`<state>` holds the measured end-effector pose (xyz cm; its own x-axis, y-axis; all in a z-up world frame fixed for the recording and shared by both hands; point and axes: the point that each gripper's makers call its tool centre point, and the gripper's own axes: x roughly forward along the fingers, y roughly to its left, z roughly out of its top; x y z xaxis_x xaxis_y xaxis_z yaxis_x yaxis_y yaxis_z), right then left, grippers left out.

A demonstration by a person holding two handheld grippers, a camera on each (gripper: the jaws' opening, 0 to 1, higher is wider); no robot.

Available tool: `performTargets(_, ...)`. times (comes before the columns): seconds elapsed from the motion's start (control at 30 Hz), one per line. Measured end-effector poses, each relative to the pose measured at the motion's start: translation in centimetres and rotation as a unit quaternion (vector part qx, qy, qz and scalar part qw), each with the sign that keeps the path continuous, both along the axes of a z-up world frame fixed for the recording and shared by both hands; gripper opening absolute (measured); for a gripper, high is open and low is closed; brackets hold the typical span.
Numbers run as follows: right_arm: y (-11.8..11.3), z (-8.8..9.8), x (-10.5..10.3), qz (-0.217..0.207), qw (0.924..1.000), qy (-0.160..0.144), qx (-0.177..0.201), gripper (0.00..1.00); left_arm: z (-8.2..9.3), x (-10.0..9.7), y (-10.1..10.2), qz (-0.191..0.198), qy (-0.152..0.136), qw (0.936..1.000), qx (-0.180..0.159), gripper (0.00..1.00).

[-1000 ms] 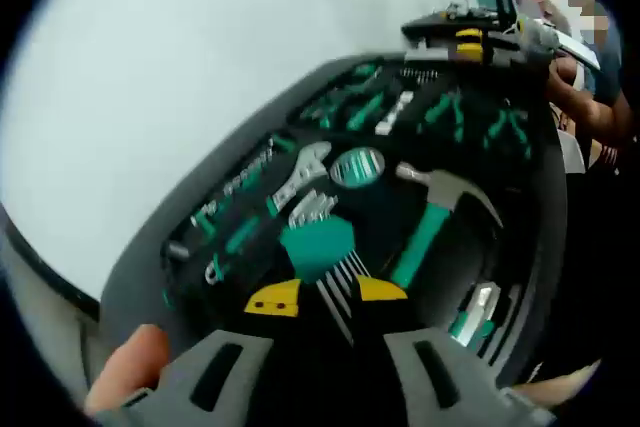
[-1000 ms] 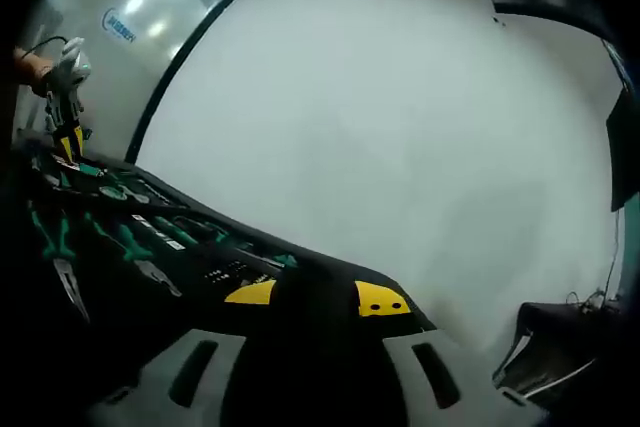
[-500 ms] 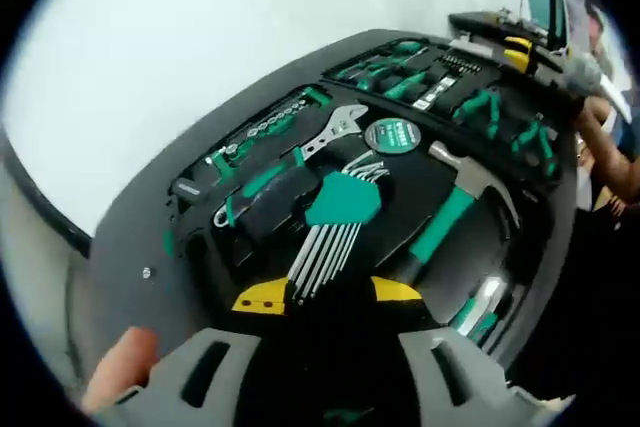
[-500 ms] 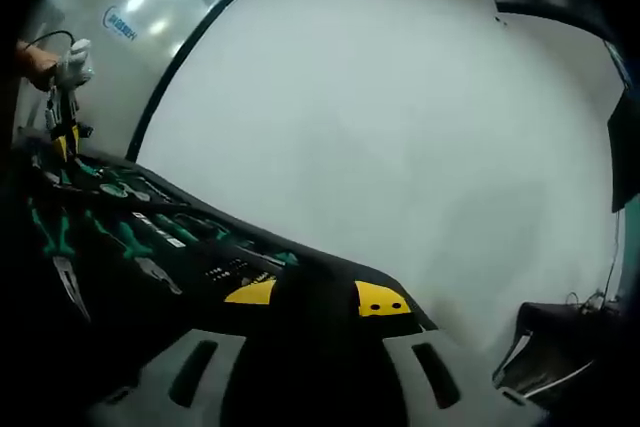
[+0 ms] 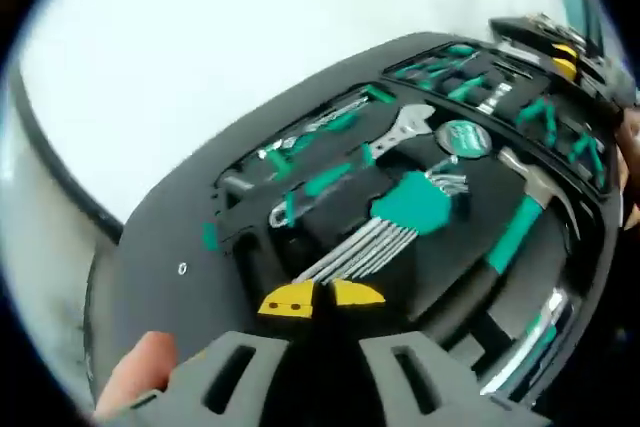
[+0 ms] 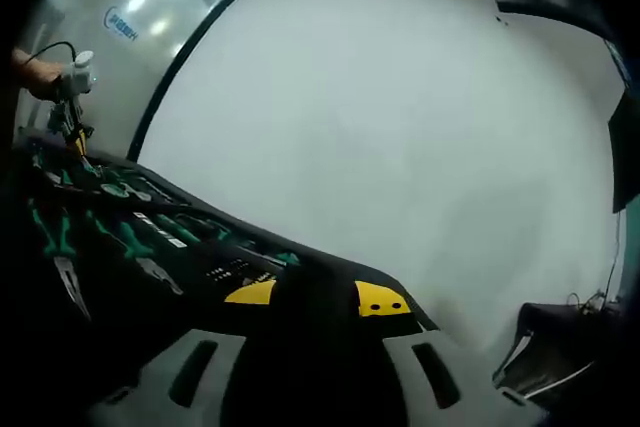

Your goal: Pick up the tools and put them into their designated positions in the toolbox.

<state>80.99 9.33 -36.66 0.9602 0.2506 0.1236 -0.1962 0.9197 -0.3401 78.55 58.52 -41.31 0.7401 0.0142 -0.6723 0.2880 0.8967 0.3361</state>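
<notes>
In the left gripper view the jaws of the left gripper [image 5: 321, 299] stand nearly shut with nothing between them, just short of the hex key set [image 5: 400, 222], which lies in its slot mid-toolbox [image 5: 150, 247] beside the hammer [image 5: 520, 222], probably just placed; the far rows blur. In the right gripper view the right gripper [image 6: 315, 297] rests spread and empty at the toolbox edge, likely waiting, and the pliers [image 6: 60, 247] sit in shadow, hard to make out.
</notes>
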Motion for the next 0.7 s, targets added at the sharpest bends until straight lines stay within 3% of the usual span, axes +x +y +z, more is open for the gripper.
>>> performTargets(0.1,-0.1,0.0,0.0,0.000,1.0000,0.001,0.002,0.26,0.1,-0.3,-0.5,-0.013,-0.002,0.9998,-0.013,0.04)
performTargets(0.13,-0.1,0.0,0.0,-0.001,1.0000,0.002,0.001,0.26,0.3,-0.6,-0.8,-0.005,-0.003,0.9993,-0.038,0.04)
performTargets(0.17,-0.1,0.0,0.0,-0.001,1.0000,0.001,0.001,0.26,1.0,-1.0,-1.9,-0.002,-0.023,0.9958,-0.089,0.03)
performTargets(0.23,-0.1,0.0,0.0,-0.002,1.0000,0.001,0.001,0.26,2.1,-1.4,-4.0,-0.004,-0.065,0.9857,-0.156,0.03)
performTargets(0.33,0.0,0.0,0.0,0.000,1.0000,0.001,0.001,0.26,2.0,-0.2,-4.9,-0.045,-0.091,0.9910,-0.087,0.03)
performTargets(0.37,0.1,0.0,0.0,0.001,1.0000,0.001,-0.001,0.26,2.1,0.0,-6.0,-0.066,-0.103,0.9885,-0.089,0.03)
performTargets(0.4,0.1,0.0,0.0,0.002,1.0000,0.001,-0.001,0.26,1.8,-0.1,-7.7,-0.069,-0.105,0.9838,-0.128,0.03)
performTargets(0.43,0.1,-0.1,0.0,0.002,1.0000,0.001,-0.002,0.26,1.4,0.0,-8.1,-0.065,-0.095,0.9831,-0.142,0.02)
performTargets(0.5,0.1,-0.1,0.0,0.002,1.0000,0.001,-0.003,0.26,0.1,0.3,-6.8,-0.042,-0.074,0.9917,-0.096,0.00)
performTargets(0.53,0.0,-0.1,0.0,0.001,1.0000,0.002,-0.002,0.26,0.4,1.2,-7.2,-0.060,-0.113,0.9870,-0.097,0.00)
performTargets(0.57,0.0,-0.1,0.0,0.000,1.0000,0.003,-0.002,0.26,0.0,1.1,-7.3,-0.054,-0.112,0.9866,-0.105,0.00)
performTargets(0.63,-0.1,-0.1,0.0,-0.002,1.0000,0.003,-0.001,0.26,0.0,0.9,-7.3,-0.060,-0.111,0.9880,-0.090,0.00)
performTargets(0.67,-0.1,-0.1,0.0,-0.002,1.0000,0.003,-0.001,0.26,0.0,1.0,-7.2,-0.065,-0.114,0.9891,-0.067,0.00)
performTargets(0.7,0.0,-0.1,0.0,-0.003,1.0000,0.002,-0.001,0.26,0.2,1.0,-7.2,-0.085,-0.123,0.9885,-0.020,0.00)
